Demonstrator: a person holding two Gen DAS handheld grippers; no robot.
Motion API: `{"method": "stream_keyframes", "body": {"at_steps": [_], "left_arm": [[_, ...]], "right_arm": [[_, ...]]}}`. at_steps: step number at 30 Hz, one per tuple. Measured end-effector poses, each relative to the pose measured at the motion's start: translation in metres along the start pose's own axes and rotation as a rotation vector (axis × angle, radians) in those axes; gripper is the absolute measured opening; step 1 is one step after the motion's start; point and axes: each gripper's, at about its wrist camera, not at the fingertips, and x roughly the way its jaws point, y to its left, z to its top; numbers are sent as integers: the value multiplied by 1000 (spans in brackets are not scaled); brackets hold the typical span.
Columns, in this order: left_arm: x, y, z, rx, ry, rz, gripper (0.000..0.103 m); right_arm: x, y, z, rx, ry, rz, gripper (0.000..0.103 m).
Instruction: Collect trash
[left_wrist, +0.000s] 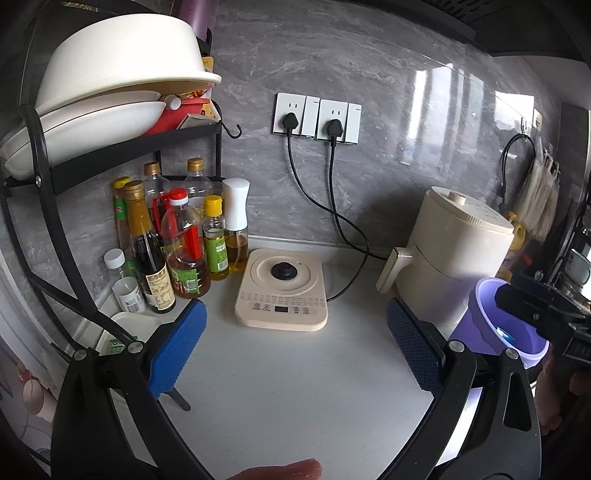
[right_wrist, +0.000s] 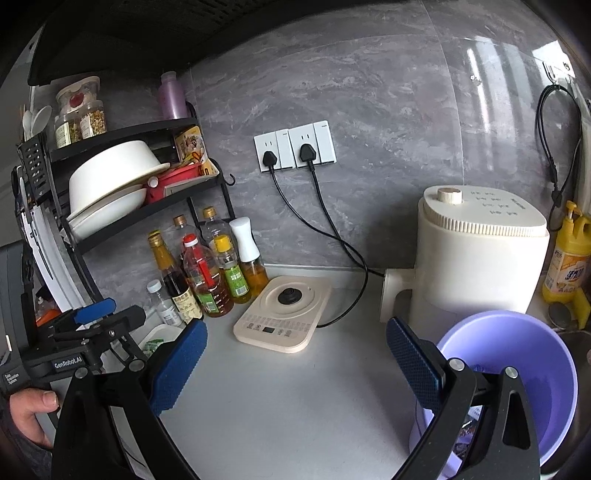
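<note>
Daylit, sharp centre; window glare on wall (left_wrist: 417, 122) (edges warped, dark).

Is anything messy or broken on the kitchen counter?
Nothing looks spilled or broken. The oil bottles stand upright by the rack, the kettle base sits flat but empty, and the purple bin is upright with some wrappers inside. The counter looks clean.

Pale countertop (left_wrist: 288, 387) bears kettle base (left_wrist: 282, 290), bottles (left_wrist: 184, 254), purple bin (right_wrist: 517, 369).
</note>
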Motion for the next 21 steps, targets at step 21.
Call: {"method": "stream_keyframes", "body": {"at_steps": [21], "left_arm": [[0, -20, 0, 41, 6, -47, 97]], "right_arm": [[-17, -13, -15, 44, 14, -41, 95]]}}
